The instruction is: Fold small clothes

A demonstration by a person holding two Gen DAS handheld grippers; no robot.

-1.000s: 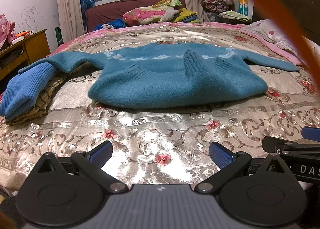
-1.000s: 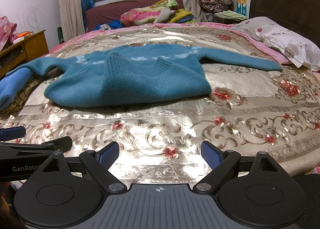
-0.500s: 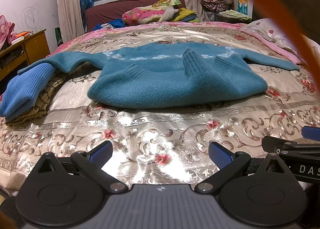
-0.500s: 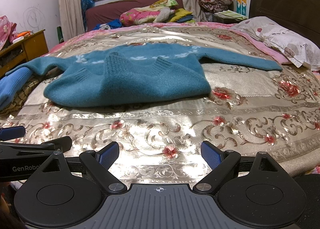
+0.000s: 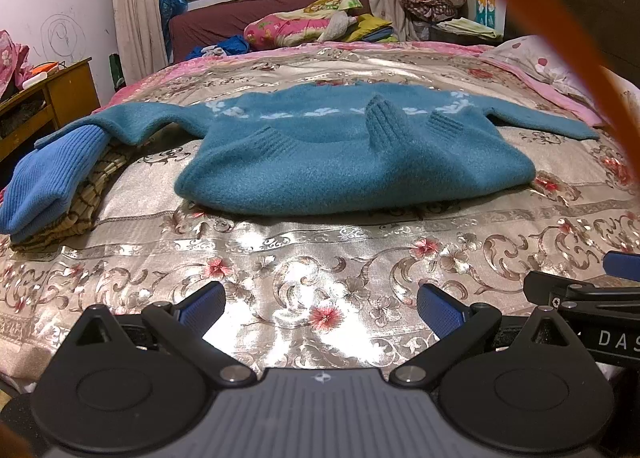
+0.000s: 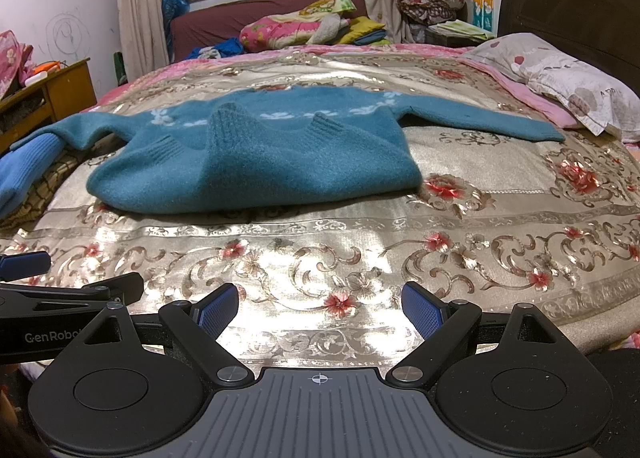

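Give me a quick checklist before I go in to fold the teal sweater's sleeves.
1. Left gripper open, nothing in it: ok.
2. Right gripper open, nothing in it: ok.
3. Teal sweater bottom half doubled over the chest: ok.
4. Both sleeves spread outward, unfolded: not ok.
5. Left sleeve tip clear of the blue knit stack: not ok, it lies on the stack.
6. Bedspread bare between the grippers and the sweater: ok.

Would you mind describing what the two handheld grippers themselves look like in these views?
Both match: the left gripper and right gripper each have a ribbed grey body with a small crosshair mark, black linkage arms on round pivot discs with silver pins, and blue textured pads. Seen from the side, one reads "GenRobo" and the other "DAS" in white lettering. A blurred orange strap crosses the left view.
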